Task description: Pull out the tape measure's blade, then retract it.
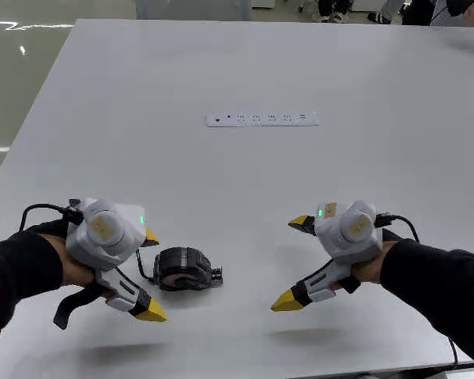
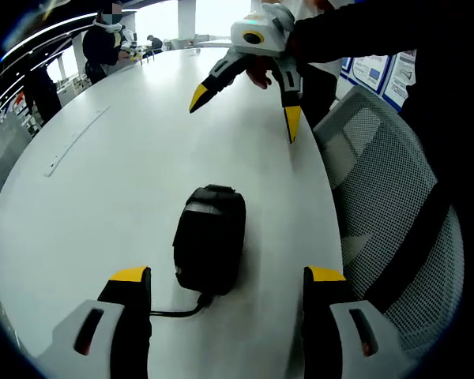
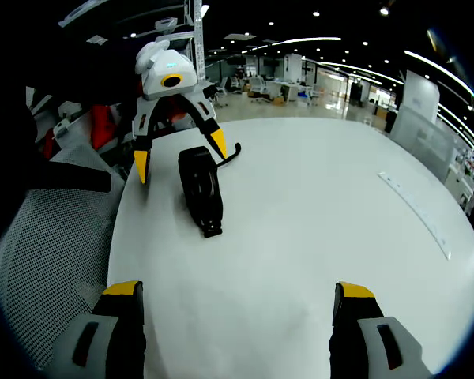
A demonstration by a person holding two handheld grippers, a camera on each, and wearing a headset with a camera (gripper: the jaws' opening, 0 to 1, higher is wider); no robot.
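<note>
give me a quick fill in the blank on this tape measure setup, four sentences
1. The tape measure is ____ in colour.
2. The left gripper and the right gripper both have their jaws ____.
3. The tape measure lies between the jaws of the ____ gripper.
4. The power strip farther up the table is ____ in colour.

Missing words: black; open; left; white
</note>
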